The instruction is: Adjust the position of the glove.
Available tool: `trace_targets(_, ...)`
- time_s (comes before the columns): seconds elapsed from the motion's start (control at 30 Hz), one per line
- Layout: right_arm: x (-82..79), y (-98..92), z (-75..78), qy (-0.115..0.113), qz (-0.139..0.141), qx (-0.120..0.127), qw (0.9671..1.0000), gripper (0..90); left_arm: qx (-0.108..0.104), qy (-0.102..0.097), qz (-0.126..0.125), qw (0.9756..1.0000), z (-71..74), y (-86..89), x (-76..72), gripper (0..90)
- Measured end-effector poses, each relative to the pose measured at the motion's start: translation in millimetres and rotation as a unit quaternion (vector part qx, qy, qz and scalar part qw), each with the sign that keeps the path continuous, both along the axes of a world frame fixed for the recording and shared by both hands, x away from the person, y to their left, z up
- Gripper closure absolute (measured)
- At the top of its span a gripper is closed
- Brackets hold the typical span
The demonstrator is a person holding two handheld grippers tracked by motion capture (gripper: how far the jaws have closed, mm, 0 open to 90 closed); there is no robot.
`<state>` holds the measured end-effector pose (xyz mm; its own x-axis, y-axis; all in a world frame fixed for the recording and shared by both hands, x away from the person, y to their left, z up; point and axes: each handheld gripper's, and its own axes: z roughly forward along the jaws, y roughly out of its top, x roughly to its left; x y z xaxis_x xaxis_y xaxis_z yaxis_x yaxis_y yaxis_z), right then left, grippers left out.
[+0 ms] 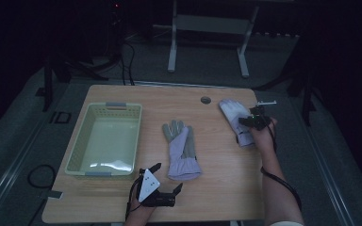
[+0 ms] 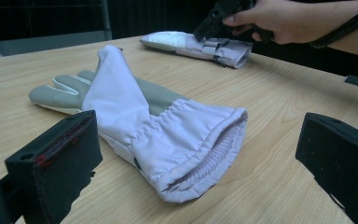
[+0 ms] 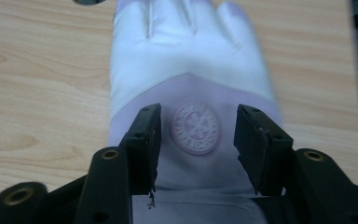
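Seal (image 3: 195, 128) on far glove (image 3: 191, 70) shows between right tool (image 3: 198, 135) jaws

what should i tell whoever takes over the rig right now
Right gripper: open, fingers straddling the cuff of the far glove at the table's right; not yet pinched.
Left gripper: open, holding nothing, near the front edge, facing the cuff of the middle glove.
Basket: at the left, with nothing in it.
Done: no glove moved.
Left: probably grip each glove and put it in the basket.
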<state>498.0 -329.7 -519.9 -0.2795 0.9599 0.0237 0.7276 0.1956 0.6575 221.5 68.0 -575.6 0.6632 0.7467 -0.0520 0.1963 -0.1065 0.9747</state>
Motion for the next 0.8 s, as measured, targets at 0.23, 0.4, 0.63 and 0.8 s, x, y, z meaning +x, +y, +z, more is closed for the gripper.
trace_targets(0.23, 5.5, -2.2, -11.8, 0.027, -0.001, 0.006, 0.9996, 51.2, 0.0, 0.0, -0.001, 1.0, 0.0, 0.0, 0.0, 0.2)
trace_targets(0.4, 6.4, -1.8, -12.7, 0.041, 0.012, 0.016, 0.9989, 64.0, 0.001, 0.0, -0.001, 1.0, 0.0, -0.1, 0.0, 0.2)
trace_targets(0.63, 2.5, 0.1, -5.5, 0.041, 0.007, 0.02, 0.999, 77.0, 0.001, 0.0, -0.001, 1.0, 0.0, -0.1, 0.1, 0.2)
trace_targets(0.8, -6.5, -1.9, 11.7, 0.029, -0.004, 0.009, 0.9995, 80.1, 0.002, 0.0, -0.001, 1.0, 0.1, -0.2, 0.0, 0.2)
